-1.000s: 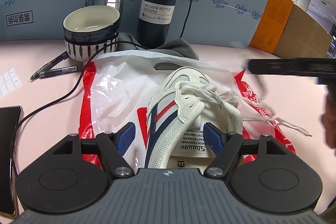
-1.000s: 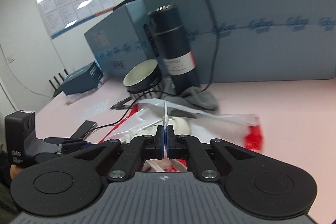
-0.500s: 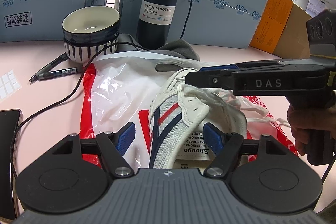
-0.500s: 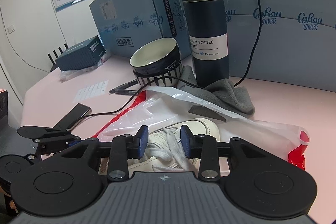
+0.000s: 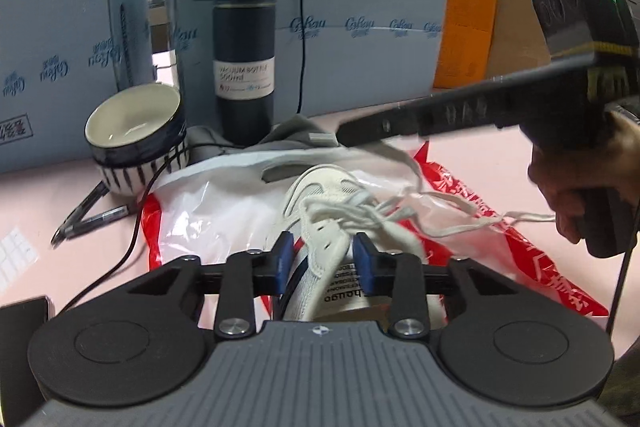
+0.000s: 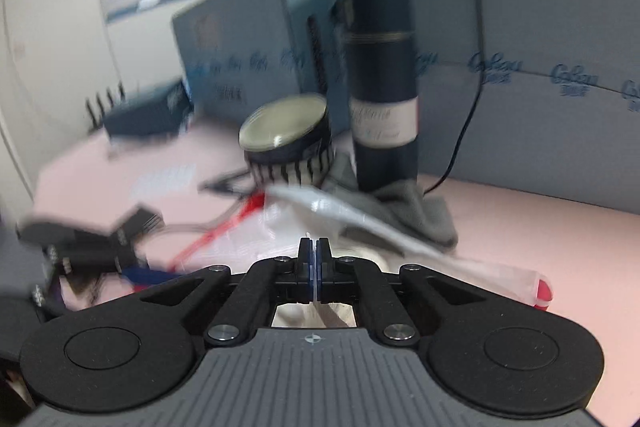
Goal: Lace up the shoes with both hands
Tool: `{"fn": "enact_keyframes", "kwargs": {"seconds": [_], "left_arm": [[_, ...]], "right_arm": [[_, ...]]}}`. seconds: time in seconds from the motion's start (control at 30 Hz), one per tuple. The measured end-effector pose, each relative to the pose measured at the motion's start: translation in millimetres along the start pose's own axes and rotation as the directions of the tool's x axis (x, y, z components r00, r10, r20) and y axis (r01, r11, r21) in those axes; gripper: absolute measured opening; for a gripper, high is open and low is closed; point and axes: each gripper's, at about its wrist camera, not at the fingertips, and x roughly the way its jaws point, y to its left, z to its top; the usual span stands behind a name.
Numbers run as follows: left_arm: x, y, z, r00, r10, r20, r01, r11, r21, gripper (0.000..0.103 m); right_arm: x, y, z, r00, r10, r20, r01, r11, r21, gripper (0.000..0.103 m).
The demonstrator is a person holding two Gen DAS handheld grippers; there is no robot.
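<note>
Shoelace [image 5: 404,163] seemingly pinched by raised right gripper [image 6: 314,261]; left gripper [image 5: 324,259] straddles shoe [image 5: 320,211].

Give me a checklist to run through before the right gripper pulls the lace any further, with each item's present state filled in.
1. Right gripper shut on the lace: ok, pads together, the lace runs up to its tip in the left view.
2. Left gripper steadying the shoe: not ok, open, pads either side of the eyelet flap without clamping.
3. Which eyelet the lace leaves: cannot tell.
4. Shoe resting on the plastic bag: ok.
5. Bottle and bowl behind the shoe, clear of the lace: ok.
</note>
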Motion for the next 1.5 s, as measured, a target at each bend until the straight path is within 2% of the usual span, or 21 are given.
{"fn": "enact_keyframes", "kwargs": {"seconds": [0.13,0.2,0.3,0.33,0.43,0.53,0.67,0.77,0.83,1.0,1.07,1.2,1.33,1.5], "left_arm": [[-3,-2,5,1.000,-0.017,0.009,0.017,1.000,0.023,0.025],[-4,-6,3,1.000,-0.009,0.004,0.009,0.998,0.069,0.025],[-5,-7,2,1.000,-0.011,-0.004,0.011,0.994,0.106,0.018],[-6,-5,3,1.000,-0.013,-0.002,0.014,0.996,0.091,0.018],[-6,14,5,0.998,-0.065,-0.004,0.064,0.995,-0.080,0.018],[-5,34,4,0.993,-0.114,0.007,0.112,0.960,-0.256,0.018],[-3,55,-5,0.982,-0.183,0.042,0.183,0.875,-0.449,0.018],[1,69,-17,0.968,-0.233,0.090,0.241,0.779,-0.579,0.018],[4,76,-24,0.960,-0.253,0.119,0.269,0.719,-0.640,0.018],[7,85,-34,0.946,-0.278,0.165,0.308,0.621,-0.721,0.018],[10,89,-40,0.940,-0.289,0.184,0.322,0.565,-0.760,0.018],[18,100,-55,0.925,-0.306,0.226,0.343,0.416,-0.842,0.019],[21,102,-59,0.923,-0.306,0.233,0.341,0.370,-0.864,0.020],[22,104,-61,0.924,-0.305,0.230,0.333,0.345,-0.878,0.022]], "right_arm": [[-10,-2,6,0.997,0.068,0.020,-0.069,0.995,0.069,0.002],[-12,-1,3,0.995,0.094,0.010,-0.095,0.991,0.099,0.002],[-14,-1,-4,0.994,0.112,-0.002,-0.111,0.984,0.139,0.002],[-15,-1,-6,0.992,0.126,0.000,-0.124,0.979,0.161,0.002],[-20,0,-13,0.983,0.185,0.019,-0.184,0.953,0.243,0.002],[-18,8,-19,0.977,0.211,0.008,-0.206,0.945,0.253,0.002],[-13,15,-26,0.983,0.183,-0.027,-0.172,0.958,0.231,0.002],[-11,15,-32,0.984,0.177,-0.025,-0.166,0.957,0.237,0.002],[-10,14,-35,0.984,0.176,-0.021,-0.165,0.954,0.248,0.002],[-10,13,-39,0.986,0.164,-0.016,-0.154,0.954,0.257,0.002],[-11,14,-39,0.987,0.159,-0.015,-0.150,0.955,0.257,0.002],[-12,14,-40,0.988,0.154,-0.014,-0.145,0.953,0.264,0.002],[-13,15,-40,0.990,0.142,-0.014,-0.133,0.956,0.263,0.002],[-13,13,-41,0.991,0.130,-0.014,-0.121,0.953,0.278,0.002]]}}
